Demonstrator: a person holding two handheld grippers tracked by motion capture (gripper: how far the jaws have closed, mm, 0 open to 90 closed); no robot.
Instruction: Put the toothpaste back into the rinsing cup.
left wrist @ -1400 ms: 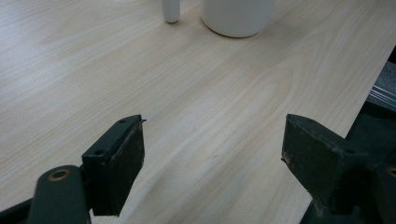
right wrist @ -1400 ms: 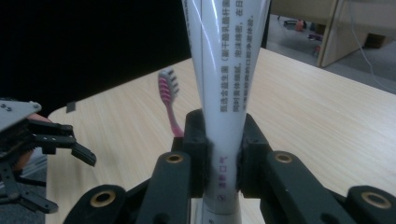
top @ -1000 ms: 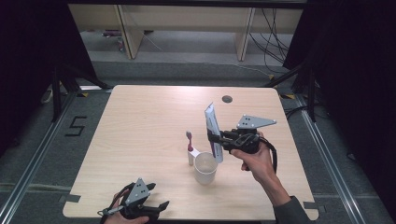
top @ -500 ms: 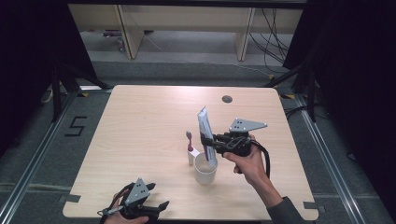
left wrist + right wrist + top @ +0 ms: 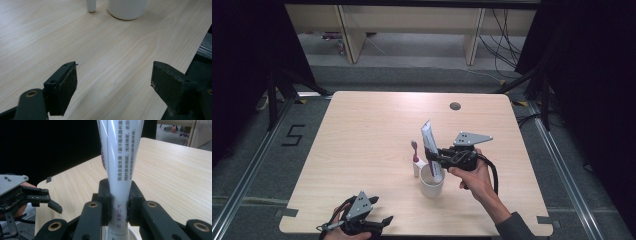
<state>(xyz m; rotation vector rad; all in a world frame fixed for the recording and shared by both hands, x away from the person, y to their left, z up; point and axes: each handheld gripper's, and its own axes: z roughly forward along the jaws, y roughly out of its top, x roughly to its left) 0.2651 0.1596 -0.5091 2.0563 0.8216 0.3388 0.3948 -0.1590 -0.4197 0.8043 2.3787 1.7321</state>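
My right fingers point(image 5: 119, 207) pinched the toothpaste tube point(image 5: 119, 157), its printing plain up close, its lower end in the white cup point(image 5: 432, 181) from above; my left fingers point(image 5: 113, 87) stood wide.

chinese print runs down the white tube point(image 5: 120, 170); a "5" point(image 5: 293, 135) marks the floor.

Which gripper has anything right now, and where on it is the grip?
The right gripper clamps the toothpaste tube near its lower cap end. The left gripper is open and holds nothing.
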